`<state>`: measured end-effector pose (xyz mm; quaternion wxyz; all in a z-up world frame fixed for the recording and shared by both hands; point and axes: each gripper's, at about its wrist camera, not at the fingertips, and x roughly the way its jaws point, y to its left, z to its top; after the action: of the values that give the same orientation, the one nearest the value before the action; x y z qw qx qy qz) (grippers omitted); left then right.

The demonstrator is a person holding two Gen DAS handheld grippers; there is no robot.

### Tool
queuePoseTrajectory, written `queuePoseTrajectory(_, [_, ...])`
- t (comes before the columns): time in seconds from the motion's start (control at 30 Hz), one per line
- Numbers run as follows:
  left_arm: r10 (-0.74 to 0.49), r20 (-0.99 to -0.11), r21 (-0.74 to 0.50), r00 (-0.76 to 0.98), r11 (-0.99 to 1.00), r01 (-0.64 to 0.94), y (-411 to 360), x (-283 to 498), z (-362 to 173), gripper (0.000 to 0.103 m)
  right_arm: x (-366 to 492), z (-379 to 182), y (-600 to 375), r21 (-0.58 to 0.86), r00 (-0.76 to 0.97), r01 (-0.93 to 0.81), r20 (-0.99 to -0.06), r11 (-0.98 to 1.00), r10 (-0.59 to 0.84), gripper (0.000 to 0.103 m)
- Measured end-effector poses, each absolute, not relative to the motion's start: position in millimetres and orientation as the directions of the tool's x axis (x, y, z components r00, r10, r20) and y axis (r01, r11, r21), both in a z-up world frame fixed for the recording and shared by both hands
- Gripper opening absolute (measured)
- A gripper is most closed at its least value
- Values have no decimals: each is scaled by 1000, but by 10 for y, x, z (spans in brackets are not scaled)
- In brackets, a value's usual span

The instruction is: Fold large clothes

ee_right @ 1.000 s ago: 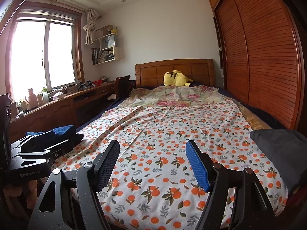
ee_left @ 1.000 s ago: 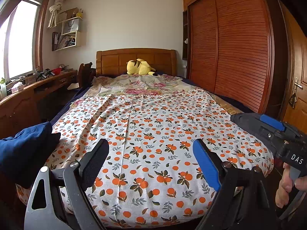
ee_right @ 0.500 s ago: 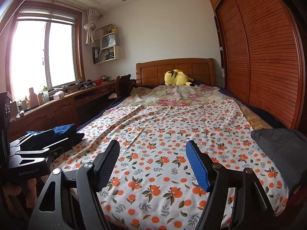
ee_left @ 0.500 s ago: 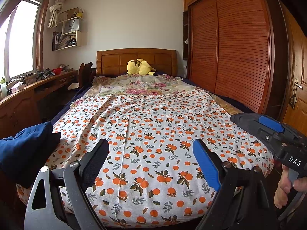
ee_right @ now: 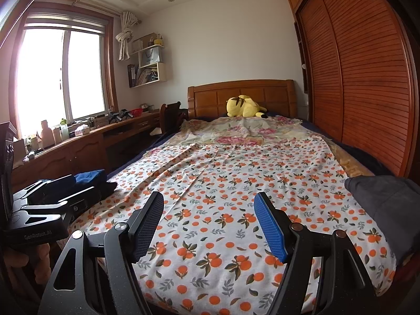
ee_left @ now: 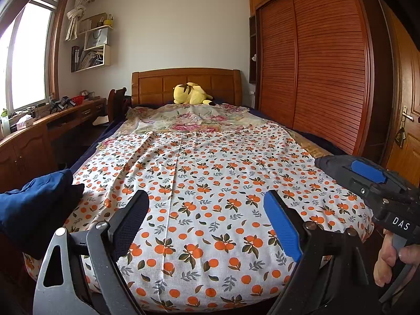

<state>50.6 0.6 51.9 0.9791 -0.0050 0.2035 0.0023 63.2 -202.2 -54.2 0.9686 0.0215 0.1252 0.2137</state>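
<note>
Nothing has visibly moved since the earlier frames: both grippers hover as before at the foot of the bed, above the orange-print cloth spread flat over the mattress. Left gripper has its fingers spread wide with nothing between them; right gripper is likewise spread and holding nothing. Only the left view shows a folded blue garment close up at the near left corner, while only the right view shows a dark grey garment on the right edge. A yellow plush toy lies by the headboard.
</note>
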Motion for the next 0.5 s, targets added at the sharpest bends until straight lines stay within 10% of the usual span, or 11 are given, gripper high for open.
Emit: queuePoseTrajectory(0.5, [-4,-391,-7,920,1000,1,-21,486,525,90,587,-544,-2042,95,879,-410,-227,907,420,73])
